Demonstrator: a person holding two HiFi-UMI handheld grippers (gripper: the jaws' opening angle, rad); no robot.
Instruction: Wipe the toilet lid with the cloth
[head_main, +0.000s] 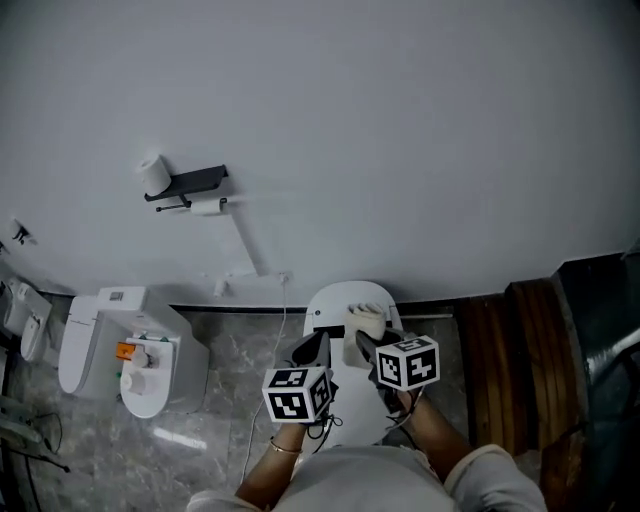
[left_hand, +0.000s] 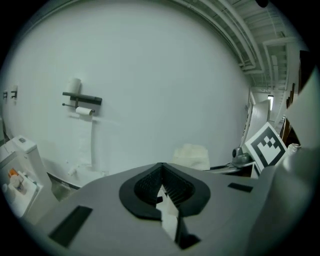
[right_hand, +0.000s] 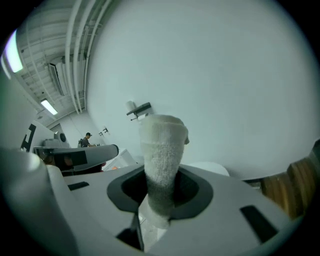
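- My right hand-held gripper (head_main: 365, 340) is clamped on the cloth (head_main: 367, 320). In the right gripper view the jaws pinch its lower end and the rest of it stands up between them as a pale, nubbly roll.
- The cloth sits over the far end of the toilet lid (head_main: 335, 298), near the wall (head_main: 400, 120). From the head view I cannot tell whether it is pressed onto the lid or just above it.
- My left hand-held gripper (head_main: 308, 350) is over the toilet lid's left half, just beside the right one. Its ribbed pads (left_hand: 176, 186) meet at the tips with nothing between them.
- The left gripper view shows the cloth ahead and slightly to the right, with the right gripper's marker cube (left_hand: 267, 145) beside it.
- The toilet lid itself is white, rounded and closed, directly below me; both marker cubes hang over its near half.
- Well to the left of the toilet lid stands a second white toilet (head_main: 110, 345) with something orange on top.
- On the wall above and to the left of the toilet lid is a dark paper holder (head_main: 188, 186) carrying white rolls.
- A brown wooden panel (head_main: 510, 370) runs along the right of the toilet lid.
- Grey marbled floor (head_main: 235, 340) lies between the toilet lid and the second toilet.
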